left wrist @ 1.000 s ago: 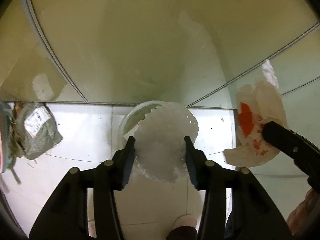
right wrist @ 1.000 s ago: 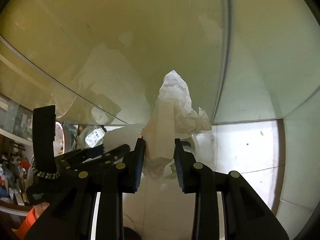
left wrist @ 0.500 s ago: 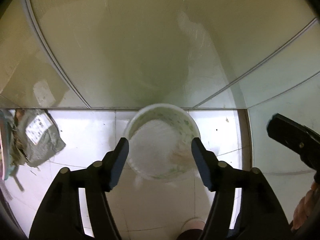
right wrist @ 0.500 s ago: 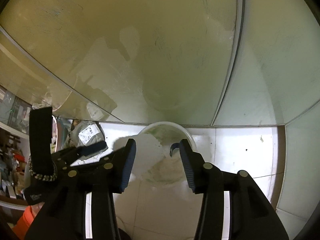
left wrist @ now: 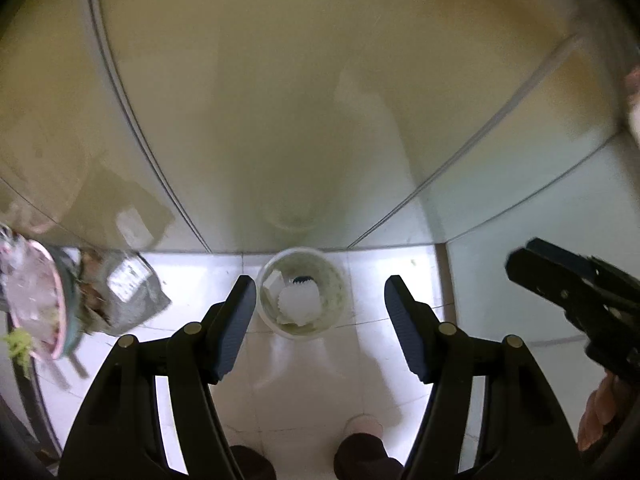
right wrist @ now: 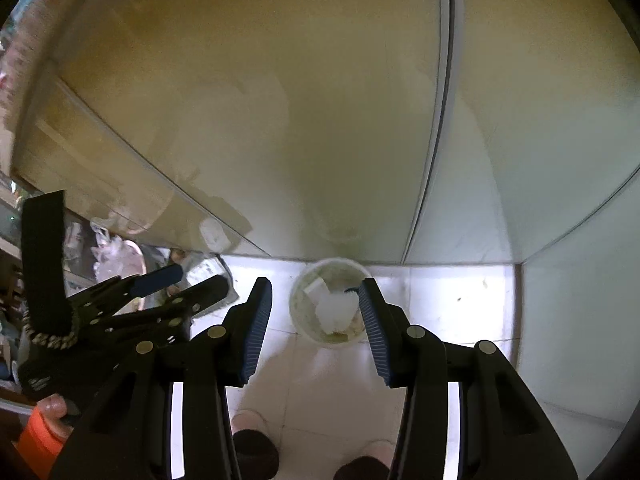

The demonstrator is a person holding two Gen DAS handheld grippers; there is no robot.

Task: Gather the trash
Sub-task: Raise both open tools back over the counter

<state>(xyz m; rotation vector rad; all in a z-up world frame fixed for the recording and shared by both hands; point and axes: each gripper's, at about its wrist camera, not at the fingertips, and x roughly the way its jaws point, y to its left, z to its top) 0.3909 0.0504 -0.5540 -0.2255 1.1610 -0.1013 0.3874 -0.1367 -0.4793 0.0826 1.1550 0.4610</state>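
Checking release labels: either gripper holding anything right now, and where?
Nothing held. Left gripper and right gripper are both open and empty; the white trash lies in the bucket below.

Dim, yellowish light, glare off the pale floor [left wrist: 304, 376], soft motion blur throughout, strong fisheye bending at edges.

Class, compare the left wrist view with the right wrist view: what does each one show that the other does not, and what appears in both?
Only the left wrist view shows a pink-rimmed dish at the left edge. Only the right wrist view shows an orange band beneath the left claw. Both show the white bucket on the tiled floor, white trash inside it, a grey bag beside it, and both claws open and empty, including the right claw.
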